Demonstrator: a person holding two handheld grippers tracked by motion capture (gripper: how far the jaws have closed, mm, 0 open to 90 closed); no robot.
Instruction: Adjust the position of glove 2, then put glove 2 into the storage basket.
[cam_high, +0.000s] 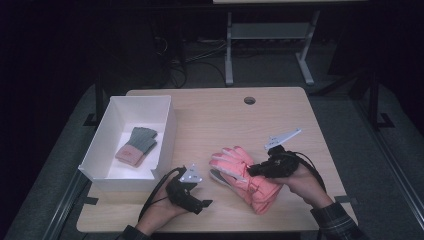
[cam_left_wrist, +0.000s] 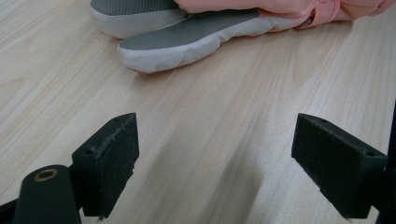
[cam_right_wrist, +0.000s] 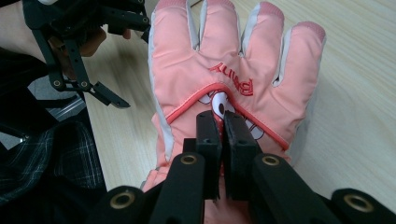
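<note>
Now the right gripper (cam_right_wrist: 223, 122), jaws nearly together, pinches the back of the pink glove (cam_high: 243, 176) at lower centre of the table (cam_high: 210, 115). The left gripper (cam_left_wrist: 215, 163) waits wide open, holding nothing. Next, I judge: lift toward the white box (cam_high: 165, 134) at left.

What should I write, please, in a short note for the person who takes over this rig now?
Right gripper: jaws shut on the back of the pink glove, which lies flat on the table.
Left gripper: jaws open, holding nothing, low over the table beside the pink glove.
White box at table's left holds a grey knit glove.
Done: grey knit glove boxed.
Left, probably: lift the pink glove into the white box.
</note>
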